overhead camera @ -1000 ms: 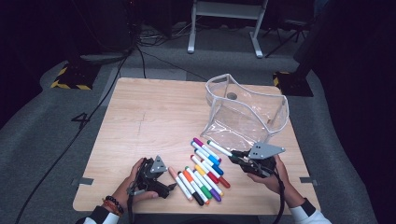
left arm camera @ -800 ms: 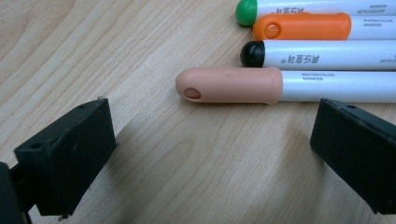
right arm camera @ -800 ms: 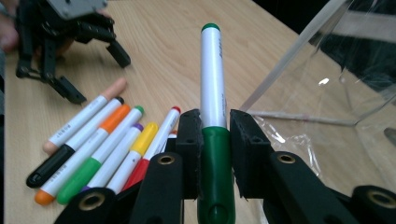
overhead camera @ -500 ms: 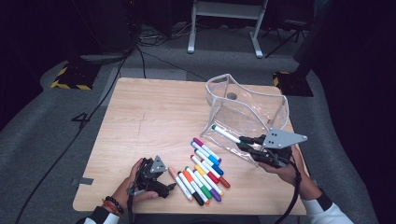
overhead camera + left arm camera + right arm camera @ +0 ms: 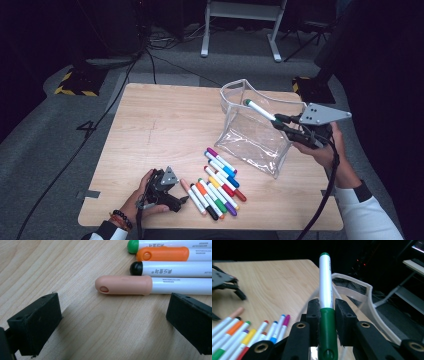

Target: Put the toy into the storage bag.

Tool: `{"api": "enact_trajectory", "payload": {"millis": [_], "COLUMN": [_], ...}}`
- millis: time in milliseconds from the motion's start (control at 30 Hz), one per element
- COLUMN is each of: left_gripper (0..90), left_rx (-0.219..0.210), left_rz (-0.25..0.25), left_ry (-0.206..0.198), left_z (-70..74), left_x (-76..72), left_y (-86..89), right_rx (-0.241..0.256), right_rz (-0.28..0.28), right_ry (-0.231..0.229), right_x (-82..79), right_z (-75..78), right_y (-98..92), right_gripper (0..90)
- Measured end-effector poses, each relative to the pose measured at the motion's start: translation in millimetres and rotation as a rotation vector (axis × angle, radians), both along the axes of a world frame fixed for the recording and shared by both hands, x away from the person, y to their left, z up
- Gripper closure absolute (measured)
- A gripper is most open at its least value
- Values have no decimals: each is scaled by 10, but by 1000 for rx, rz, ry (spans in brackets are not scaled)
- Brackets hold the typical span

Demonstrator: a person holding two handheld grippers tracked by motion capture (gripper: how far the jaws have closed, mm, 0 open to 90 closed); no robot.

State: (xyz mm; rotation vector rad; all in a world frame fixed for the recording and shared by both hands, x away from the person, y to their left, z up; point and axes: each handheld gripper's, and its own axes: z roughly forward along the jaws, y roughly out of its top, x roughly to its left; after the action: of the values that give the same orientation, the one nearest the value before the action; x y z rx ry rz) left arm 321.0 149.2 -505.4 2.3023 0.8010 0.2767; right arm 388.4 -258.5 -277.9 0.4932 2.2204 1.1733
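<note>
While the right gripper [image 5: 278, 121] clamps a green-capped marker [image 5: 260, 111] above the clear pouch [image 5: 250, 137], the left gripper [image 5: 112, 320] rests spread beside a peach-capped marker [image 5: 125, 285] printed "WATERCOLOR MARKER".

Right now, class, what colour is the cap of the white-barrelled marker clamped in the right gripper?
Dark green cap, clearest in the right gripper view.

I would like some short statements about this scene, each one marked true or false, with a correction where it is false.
1. The right tongs are shut on the green marker. True.
2. The green marker lies flat on the table. False: it is held in the air over the clear pouch.
3. The left tongs are open with nothing between them. True.
4. The left tongs grip the peach marker. False: that marker lies on the table beyond them.
5. The loose markers lie inside the pouch. False: they lie on the table beside it.
</note>
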Motion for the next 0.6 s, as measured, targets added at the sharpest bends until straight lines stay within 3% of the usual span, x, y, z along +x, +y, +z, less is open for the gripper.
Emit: {"api": "enact_trajectory", "payload": {"millis": [100,167,333,400,600], "left_gripper": [1,1,1,1,1], "left_rx": [0,0,0,0,-1], "left_rz": [0,0,0,0,0], "left_ry": [0,0,0,0,0], "left_z": [0,0,0,0,-1], "left_x": [0,0,0,0,1], "left_y": [0,0,0,0,0], "right_rx": [-12,-18,-57,-66,-96], "right_rz": [-19,-39,-75,-98,-133], "right_ry": [19,73,119,171,245], "right_x": [108,285,481,608,775], "right_z": [-8,-56,-133,-178,-268], "right_y": [-26,-59,-59,-73,-50], "right_gripper": [749,750,749,749,749]}}
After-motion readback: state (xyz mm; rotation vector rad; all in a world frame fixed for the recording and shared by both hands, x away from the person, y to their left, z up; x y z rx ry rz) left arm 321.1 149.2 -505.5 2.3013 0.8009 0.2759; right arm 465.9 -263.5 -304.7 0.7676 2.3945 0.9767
